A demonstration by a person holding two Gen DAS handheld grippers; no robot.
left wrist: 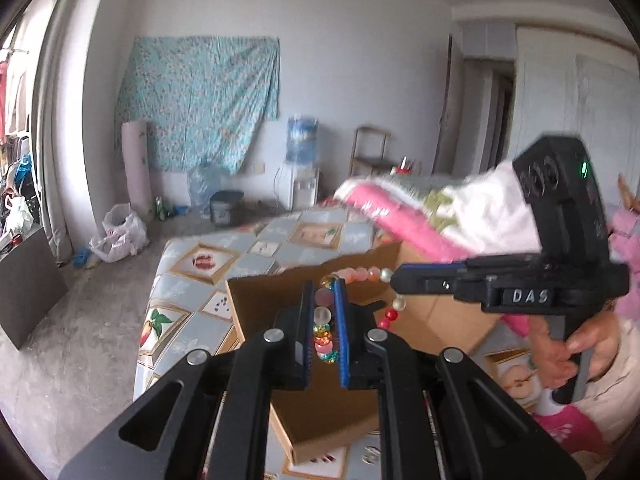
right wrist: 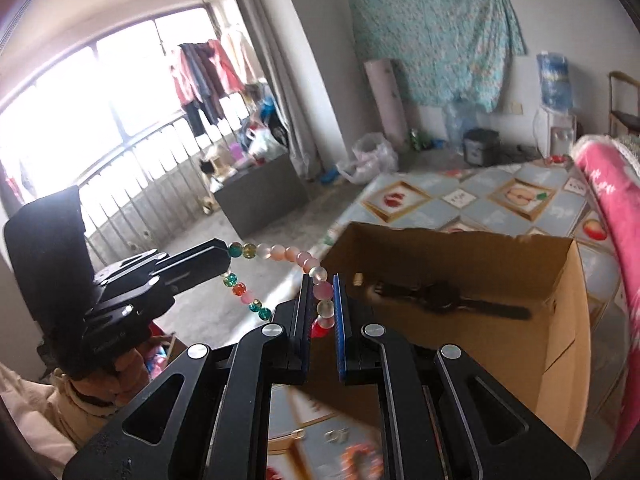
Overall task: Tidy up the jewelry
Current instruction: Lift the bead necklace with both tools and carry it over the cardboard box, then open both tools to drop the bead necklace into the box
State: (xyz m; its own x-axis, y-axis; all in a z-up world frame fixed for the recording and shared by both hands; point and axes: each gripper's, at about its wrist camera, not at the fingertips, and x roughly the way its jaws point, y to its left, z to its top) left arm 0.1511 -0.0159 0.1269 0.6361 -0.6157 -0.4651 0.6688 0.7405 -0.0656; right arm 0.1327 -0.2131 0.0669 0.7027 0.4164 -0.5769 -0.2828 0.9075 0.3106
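Over a bed with a patterned sheet (right wrist: 472, 204), both the left gripper (left wrist: 323, 292) and right gripper (right wrist: 322, 286) are pinching a bead bracelet (right wrist: 280, 254) above the cardboard box (right wrist: 560, 320), so lowering together before releasing should be keeping it untangled.

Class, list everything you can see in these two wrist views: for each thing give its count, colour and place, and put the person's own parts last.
bead bracelet: one, pink, clear, teal and red beads, strung between both grippers above the box edge
cardboard box: one, brown, open, on the bed
watch: one, black, lying inside the box
bedsheet: one, blue-grey with framed fruit prints, under the box
blanket: one, pink and white, right of the box
wall cloth: one, teal floral, on the far wall
water dispenser: one, white with blue bottle, by the wall
left gripper: one, black, shut on beads
right gripper: one, black, shut on beads
hand: one, holding the right gripper's handle
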